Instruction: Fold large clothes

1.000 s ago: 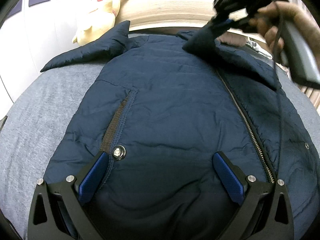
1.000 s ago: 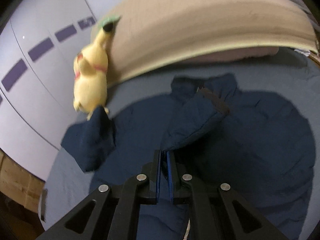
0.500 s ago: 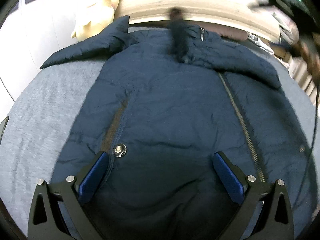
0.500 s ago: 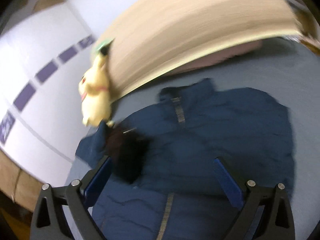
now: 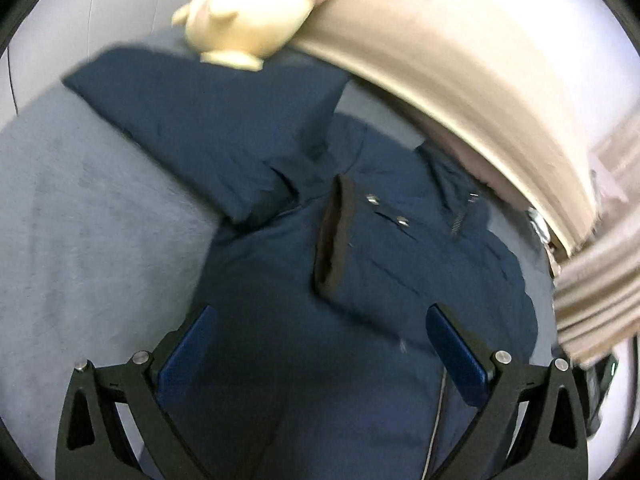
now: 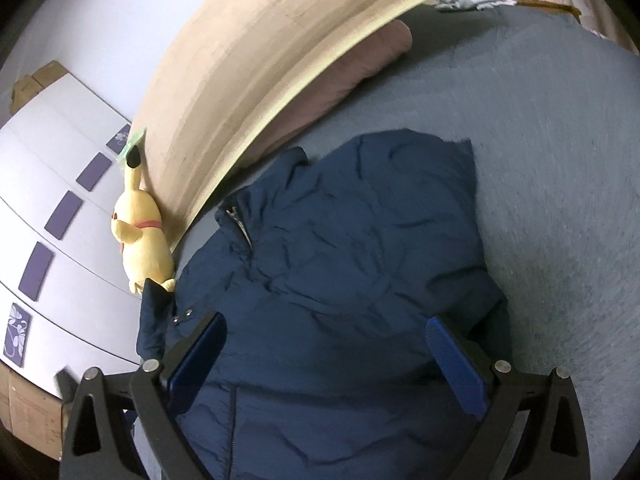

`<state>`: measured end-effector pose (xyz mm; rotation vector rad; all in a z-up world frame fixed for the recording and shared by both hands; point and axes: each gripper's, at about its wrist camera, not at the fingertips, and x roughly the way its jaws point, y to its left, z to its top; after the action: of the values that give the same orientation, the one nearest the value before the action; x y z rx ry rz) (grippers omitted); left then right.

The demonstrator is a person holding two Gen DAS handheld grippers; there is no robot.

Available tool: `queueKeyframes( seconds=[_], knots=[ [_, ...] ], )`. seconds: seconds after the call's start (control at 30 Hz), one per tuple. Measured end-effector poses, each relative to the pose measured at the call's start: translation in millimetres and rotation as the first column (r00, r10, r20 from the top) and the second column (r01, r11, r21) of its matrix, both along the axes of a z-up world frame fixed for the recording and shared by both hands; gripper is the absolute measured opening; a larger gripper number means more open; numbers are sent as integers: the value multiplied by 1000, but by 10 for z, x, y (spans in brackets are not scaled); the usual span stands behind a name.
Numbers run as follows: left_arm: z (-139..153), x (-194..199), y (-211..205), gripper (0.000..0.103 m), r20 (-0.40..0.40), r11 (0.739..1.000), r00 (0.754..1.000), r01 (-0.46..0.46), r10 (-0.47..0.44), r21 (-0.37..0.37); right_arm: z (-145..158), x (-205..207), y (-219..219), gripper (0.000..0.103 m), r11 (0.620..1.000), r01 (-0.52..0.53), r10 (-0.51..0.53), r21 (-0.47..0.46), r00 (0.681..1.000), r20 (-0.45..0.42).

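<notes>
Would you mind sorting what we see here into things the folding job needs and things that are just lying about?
Part of the job:
- navy jacket, one sleeve folded across its front
- left gripper, open
- right gripper, open

Just lying about:
- yellow plush toy
- pink pillow
- wooden headboard

Bedroom — bed, headboard, plush toy

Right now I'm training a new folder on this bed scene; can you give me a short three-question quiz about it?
1. True or false: the right claw is open and holds nothing.
2. Which sleeve of the navy jacket lies folded across its chest: A) the one by the yellow plush toy, B) the other one?
3. What runs down the jacket's front?

Key: 1 true. 2 B, cuff on the chest. 3 a zipper.
</notes>
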<state>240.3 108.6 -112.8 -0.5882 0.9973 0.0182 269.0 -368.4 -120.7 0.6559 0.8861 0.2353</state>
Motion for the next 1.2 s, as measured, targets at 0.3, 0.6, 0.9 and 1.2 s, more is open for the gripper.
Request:
queueKeyframes(
  seconds=[0.3, 0.6, 0.9, 1.2],
  knots=[
    [-105, 505, -396, 9, -63, 989, 994, 95, -88, 111, -227, -21, -99, 101, 999, -23, 24, 28, 999, -24],
    [142, 434, -345, 7, 72, 934, 990, 92, -124, 344, 174, -165, -550, 101, 997, 34, -39, 64, 996, 81],
    [-214, 453, -444, 8, 44, 911, 986, 134, -164, 390, -192, 629, -725, 101, 994, 79, -73, 77, 994, -83],
    [-243, 332, -570, 9, 75, 888, 964, 201, -253, 415, -264, 947, -572, 15, 989, 19, -41, -144, 988, -147]
  ],
)
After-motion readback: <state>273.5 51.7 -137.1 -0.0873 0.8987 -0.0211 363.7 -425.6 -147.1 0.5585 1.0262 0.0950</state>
